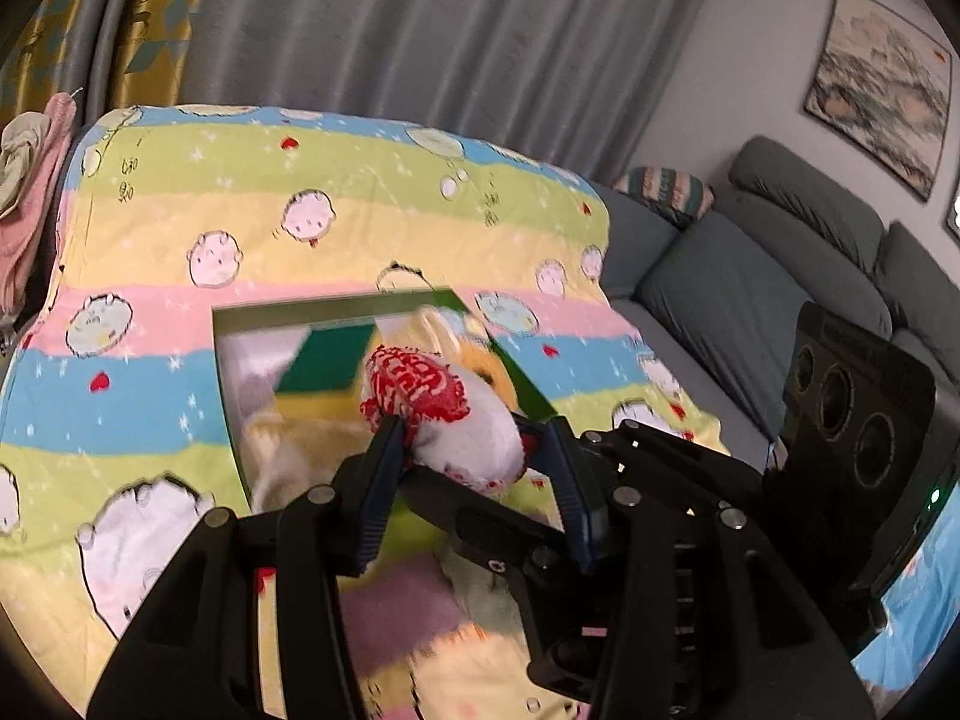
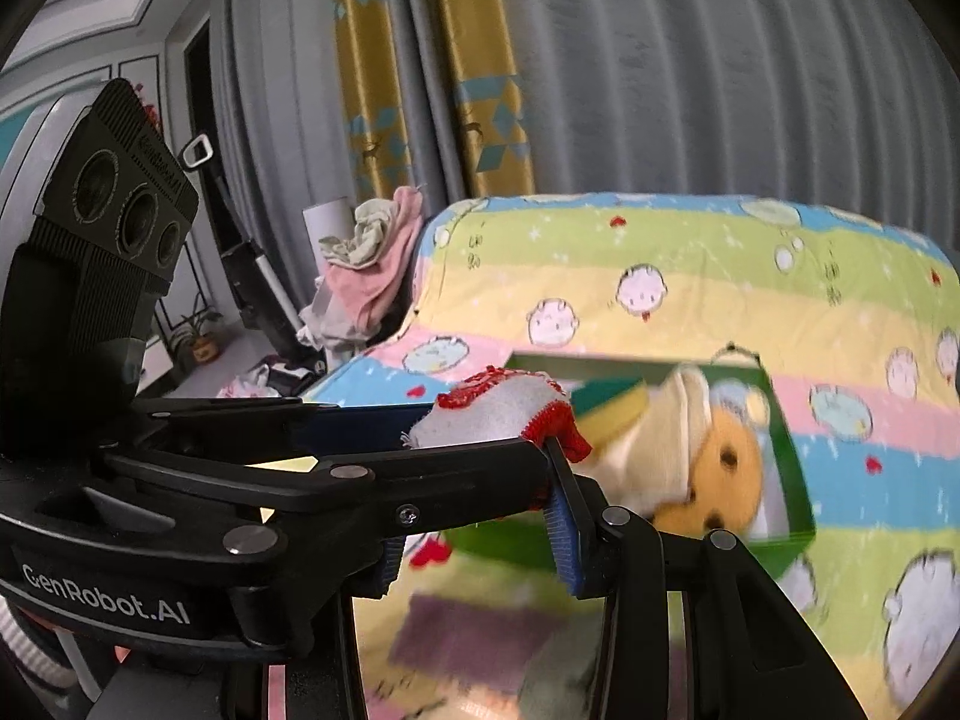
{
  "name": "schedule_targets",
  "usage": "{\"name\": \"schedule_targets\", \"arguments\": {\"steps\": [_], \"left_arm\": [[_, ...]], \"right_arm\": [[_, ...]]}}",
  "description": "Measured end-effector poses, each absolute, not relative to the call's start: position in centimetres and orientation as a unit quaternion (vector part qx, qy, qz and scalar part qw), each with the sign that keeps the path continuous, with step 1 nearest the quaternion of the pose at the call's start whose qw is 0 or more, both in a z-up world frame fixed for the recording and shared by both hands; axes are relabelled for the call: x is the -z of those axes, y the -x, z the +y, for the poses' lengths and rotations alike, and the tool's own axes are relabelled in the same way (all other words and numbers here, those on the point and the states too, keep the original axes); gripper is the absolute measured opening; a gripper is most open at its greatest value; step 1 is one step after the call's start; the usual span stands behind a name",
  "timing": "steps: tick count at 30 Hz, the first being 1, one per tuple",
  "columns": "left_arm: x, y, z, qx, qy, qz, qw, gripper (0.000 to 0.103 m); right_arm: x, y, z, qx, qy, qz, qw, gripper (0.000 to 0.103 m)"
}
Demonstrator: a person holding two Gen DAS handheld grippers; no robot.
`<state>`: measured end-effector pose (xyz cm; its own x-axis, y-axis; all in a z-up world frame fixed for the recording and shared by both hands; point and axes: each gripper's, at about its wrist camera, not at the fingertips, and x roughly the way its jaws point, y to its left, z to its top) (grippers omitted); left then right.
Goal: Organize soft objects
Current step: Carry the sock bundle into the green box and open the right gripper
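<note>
Left gripper (image 1: pixel 465 450) and right gripper (image 2: pixel 480 480) both clamp one white sock with red pattern (image 1: pixel 444 420), one at each end, holding it in the air. Beyond it, right of centre: green box (image 1: pixel 228 372) on striped blanket (image 1: pixel 336 180), holding a yellow plush toy (image 2: pixel 714 474).

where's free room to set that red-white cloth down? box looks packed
The green box is crowded: sponge, plush toy and pale fabric fill it. Bare blanket lies left of the box out to the blanket's edge, and a wide strip behind it runs toward the curtain. The near foreground, by a purple cloth, is blurred. Both grippers hold the red-white cloth.
</note>
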<state>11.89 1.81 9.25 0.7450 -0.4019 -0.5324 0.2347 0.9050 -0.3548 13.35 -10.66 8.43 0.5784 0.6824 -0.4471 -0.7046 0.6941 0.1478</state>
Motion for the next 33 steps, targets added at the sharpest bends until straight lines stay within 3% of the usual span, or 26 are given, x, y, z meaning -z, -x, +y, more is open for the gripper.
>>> {"name": "schedule_targets", "arguments": {"steps": [6, 21, 23, 27, 31, 33], "left_arm": [[-9.9, -16.1, 4.0, 0.164, 0.153, 0.32, 0.921, 0.045], [-0.9, -22.8, 6.5, 0.113, 0.218, 0.421, 0.873, 0.048], [-0.6, -23.0, 6.5, 0.109, 0.217, 0.424, 0.873, 0.052], [-0.8, -22.6, 6.3, 0.098, 0.205, 0.426, 0.876, 0.066], [-1.6, -21.6, 6.2, 0.092, 0.193, 0.419, 0.882, 0.086], [-2.1, -21.1, 5.9, 0.089, 0.181, 0.416, 0.886, 0.09]], "right_arm": [[-8.9, -17.6, -8.7, -0.392, 0.018, 0.252, 0.885, 0.042], [-1.1, -23.8, -4.8, -0.359, 0.039, 0.365, 0.858, 0.042], [-1.0, -23.8, -4.9, -0.357, 0.04, 0.369, 0.857, 0.044], [-1.1, -23.5, -5.4, -0.338, 0.048, 0.374, 0.862, 0.065], [-1.6, -22.4, -6.1, -0.322, 0.066, 0.367, 0.87, 0.066], [-2.0, -21.6, -6.6, -0.31, 0.074, 0.362, 0.876, 0.066]]}}
